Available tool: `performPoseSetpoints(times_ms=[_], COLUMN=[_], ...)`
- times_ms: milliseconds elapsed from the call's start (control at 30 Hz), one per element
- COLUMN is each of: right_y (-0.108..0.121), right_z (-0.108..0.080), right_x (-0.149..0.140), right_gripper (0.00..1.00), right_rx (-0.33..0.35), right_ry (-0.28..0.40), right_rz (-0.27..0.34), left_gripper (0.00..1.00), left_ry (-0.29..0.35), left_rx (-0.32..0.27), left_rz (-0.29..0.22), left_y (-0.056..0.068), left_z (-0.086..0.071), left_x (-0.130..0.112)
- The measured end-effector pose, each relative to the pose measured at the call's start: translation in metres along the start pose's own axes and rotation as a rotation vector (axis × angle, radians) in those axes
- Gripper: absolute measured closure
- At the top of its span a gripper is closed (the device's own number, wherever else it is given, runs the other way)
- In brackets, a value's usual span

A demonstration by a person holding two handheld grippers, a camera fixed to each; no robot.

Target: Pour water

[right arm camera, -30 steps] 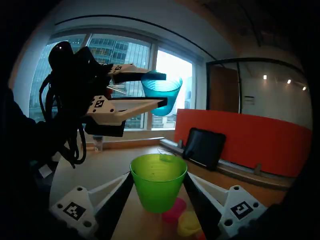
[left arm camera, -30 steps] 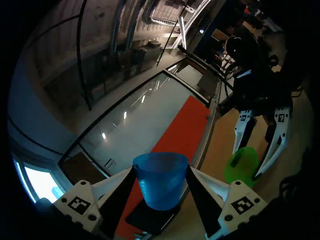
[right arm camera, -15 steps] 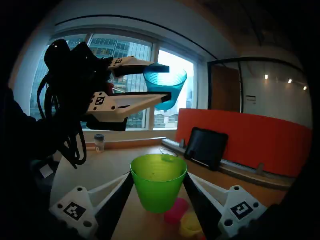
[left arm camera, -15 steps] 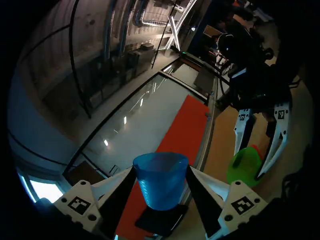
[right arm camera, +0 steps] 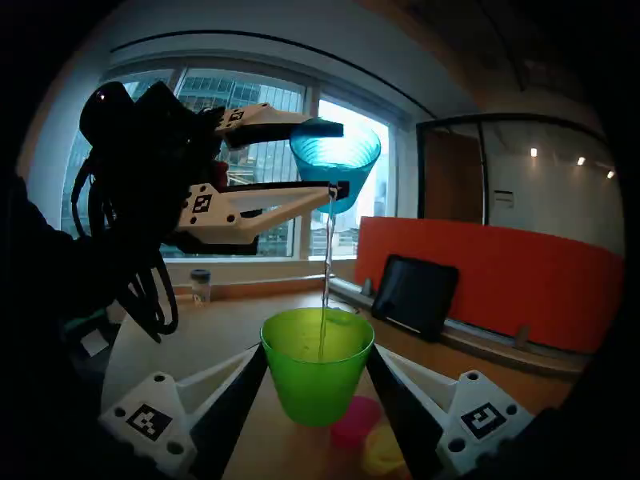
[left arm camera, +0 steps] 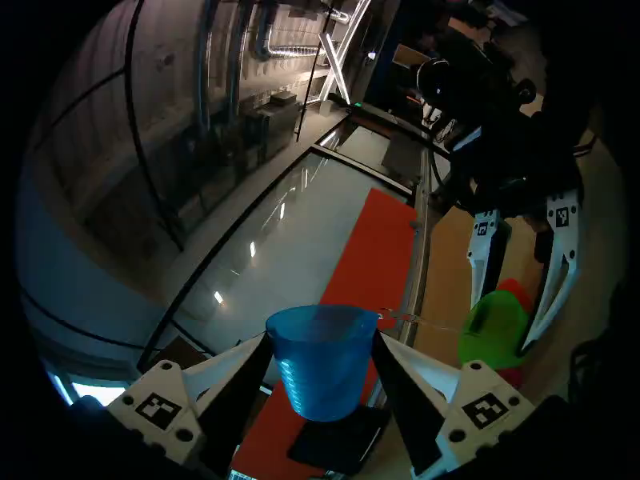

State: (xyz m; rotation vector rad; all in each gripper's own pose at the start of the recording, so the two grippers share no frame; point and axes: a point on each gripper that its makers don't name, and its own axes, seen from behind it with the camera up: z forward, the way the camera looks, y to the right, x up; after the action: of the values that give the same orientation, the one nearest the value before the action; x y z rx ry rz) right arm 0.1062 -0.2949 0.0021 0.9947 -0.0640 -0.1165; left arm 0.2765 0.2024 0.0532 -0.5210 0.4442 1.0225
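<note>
My left gripper (left arm camera: 323, 376) is shut on a clear blue cup (left arm camera: 322, 358), tipped over on its side. In the right gripper view that blue cup (right arm camera: 334, 164) hangs high, held by the left gripper (right arm camera: 334, 158), and a thin stream of water (right arm camera: 326, 272) falls from its rim. The stream lands in an upright green cup (right arm camera: 317, 364), which my right gripper (right arm camera: 317, 376) is shut on. In the left gripper view the green cup (left arm camera: 494, 330) sits between the right gripper's white fingers (left arm camera: 482, 260), off to the right, with a water thread (left arm camera: 416, 320) reaching toward it.
A wooden table (right arm camera: 208, 336) lies below, with a pink cup (right arm camera: 354, 418) and a yellow cup (right arm camera: 382, 456) under the green one. An orange partition (right arm camera: 496, 280), a black tablet (right arm camera: 414, 292) leaning on it, a small jar (right arm camera: 200, 282) and windows (right arm camera: 264, 168) stand behind.
The blue cup has tipped further toward the green cup, and water now streams from its rim into it. The green cup has stayed put.
</note>
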Motion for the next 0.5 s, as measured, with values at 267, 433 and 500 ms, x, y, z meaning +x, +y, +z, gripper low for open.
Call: performPoseSetpoints(times_ms=[267,433,500], right_y=[-0.0001,0.0002,0.0002], right_z=[-0.0025,-0.0038,-0.0043], right_x=[0.0014,0.0017,0.0016], right_gripper=[0.11,0.11,0.11], right_rx=[0.000,-0.001,-0.001], right_ry=[0.003,0.006,0.006], right_rz=[-0.002,-0.002,-0.002], left_gripper=[0.14,0.14,0.14], left_ry=[-0.001,0.000,0.001], left_rx=[-0.003,-0.006,-0.008], left_rz=[0.036,0.053,0.060], left_y=[-0.0005,-0.0002,-0.0002], left_z=[0.0012,0.0024,0.0030], left_x=[0.0029,0.0042,0.0051])
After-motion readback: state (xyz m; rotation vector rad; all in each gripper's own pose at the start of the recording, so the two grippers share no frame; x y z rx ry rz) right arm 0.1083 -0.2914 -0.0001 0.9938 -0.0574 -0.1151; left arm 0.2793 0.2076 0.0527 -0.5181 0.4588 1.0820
